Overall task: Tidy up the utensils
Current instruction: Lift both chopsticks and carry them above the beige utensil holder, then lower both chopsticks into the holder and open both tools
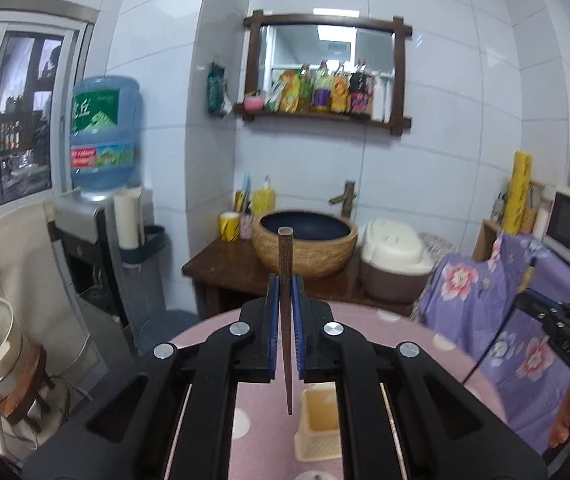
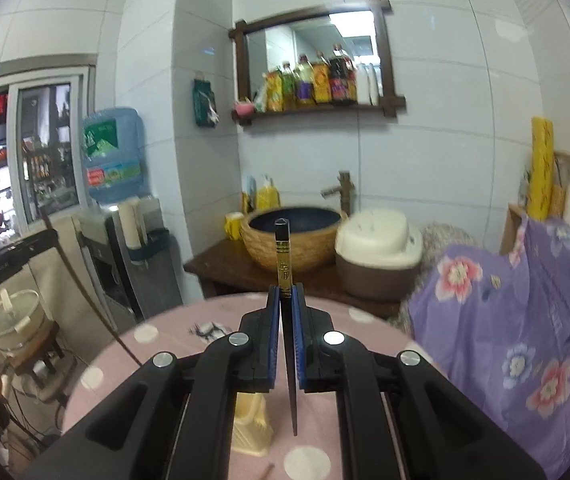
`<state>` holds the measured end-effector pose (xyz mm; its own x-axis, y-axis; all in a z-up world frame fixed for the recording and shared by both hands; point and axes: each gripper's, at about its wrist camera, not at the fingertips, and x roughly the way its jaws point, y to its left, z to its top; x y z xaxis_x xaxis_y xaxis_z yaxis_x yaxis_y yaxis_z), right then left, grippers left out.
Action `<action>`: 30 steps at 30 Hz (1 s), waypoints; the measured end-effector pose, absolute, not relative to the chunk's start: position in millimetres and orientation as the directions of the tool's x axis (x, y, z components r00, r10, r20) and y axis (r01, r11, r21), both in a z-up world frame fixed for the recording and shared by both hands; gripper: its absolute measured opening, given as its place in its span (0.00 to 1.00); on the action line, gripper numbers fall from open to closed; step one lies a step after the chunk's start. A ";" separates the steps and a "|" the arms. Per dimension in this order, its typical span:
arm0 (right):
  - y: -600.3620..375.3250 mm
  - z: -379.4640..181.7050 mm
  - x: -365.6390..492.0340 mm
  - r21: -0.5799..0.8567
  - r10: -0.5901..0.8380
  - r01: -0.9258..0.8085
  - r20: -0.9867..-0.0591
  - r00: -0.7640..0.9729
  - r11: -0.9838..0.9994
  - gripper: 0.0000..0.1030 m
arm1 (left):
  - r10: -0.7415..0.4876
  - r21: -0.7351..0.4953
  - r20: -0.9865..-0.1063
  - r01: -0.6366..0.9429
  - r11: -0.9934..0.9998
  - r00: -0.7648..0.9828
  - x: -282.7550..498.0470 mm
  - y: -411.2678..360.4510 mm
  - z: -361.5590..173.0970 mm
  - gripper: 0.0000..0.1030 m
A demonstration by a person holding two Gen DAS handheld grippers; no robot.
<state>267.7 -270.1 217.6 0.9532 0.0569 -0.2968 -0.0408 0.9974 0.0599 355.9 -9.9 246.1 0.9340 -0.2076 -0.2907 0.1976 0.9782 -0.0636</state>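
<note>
Now each gripper, left (image 1: pixel 285 300) and right (image 2: pixel 285 308), clamps a chopstick (image 1: pixel 286 320) (image 2: pixel 287 320) upright above the holder (image 1: pixel 320 424) (image 2: pixel 251 428); each tip should be centred over its opening before lowering.

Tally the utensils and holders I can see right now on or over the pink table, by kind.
Brown wooden chopstick, held upright in the left gripper: 1
Black chopstick with gold band, held upright in the right gripper: 1
Cream utensil holder on the pink table: 1
Total: 3
</note>
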 end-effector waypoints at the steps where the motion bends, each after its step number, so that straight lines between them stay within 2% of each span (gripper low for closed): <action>1: -266.3 226.9 268.1 0.063 0.067 -0.051 -0.284 0.956 0.997 0.08 | -0.223 -0.073 -0.278 0.211 0.975 0.934 355.4 -12.8 258.0 0.07; 4: -255.7 254.8 269.3 0.096 0.116 -0.095 -0.245 0.963 0.991 0.08 | -0.250 -0.080 -0.247 0.237 0.968 0.936 353.6 -24.6 279.0 0.07; 7: -244.7 254.5 276.7 0.114 0.143 -0.118 -0.250 0.958 0.986 0.08 | -0.267 -0.073 -0.248 0.257 0.964 0.931 355.9 -39.9 279.4 0.07; 13: -234.5 197.9 301.6 0.173 0.163 -0.110 -0.332 0.929 0.979 0.08 | -0.245 -0.068 -0.345 0.237 0.969 0.906 380.5 -65.9 211.0 0.07; 16: -234.0 172.0 312.5 0.186 0.150 -0.085 -0.369 0.917 0.979 0.08 | -0.266 -0.118 -0.423 0.239 0.964 0.866 397.5 -71.5 170.3 0.07; 20: -230.1 145.9 322.8 0.179 0.146 -0.075 -0.425 0.894 0.981 0.08 | -0.258 -0.126 -0.476 0.225 0.966 0.841 410.5 -76.5 132.3 0.07; 25: -239.0 124.3 332.6 0.241 0.172 -0.063 -0.462 0.870 0.969 0.08 | -0.250 -0.140 -0.522 0.207 0.968 0.816 419.9 -76.2 106.8 0.07; 30: -237.3 114.8 335.9 0.235 0.168 -0.061 -0.467 0.868 0.970 0.08 | -0.231 -0.112 -0.529 0.202 0.973 0.817 421.8 -75.1 96.9 0.07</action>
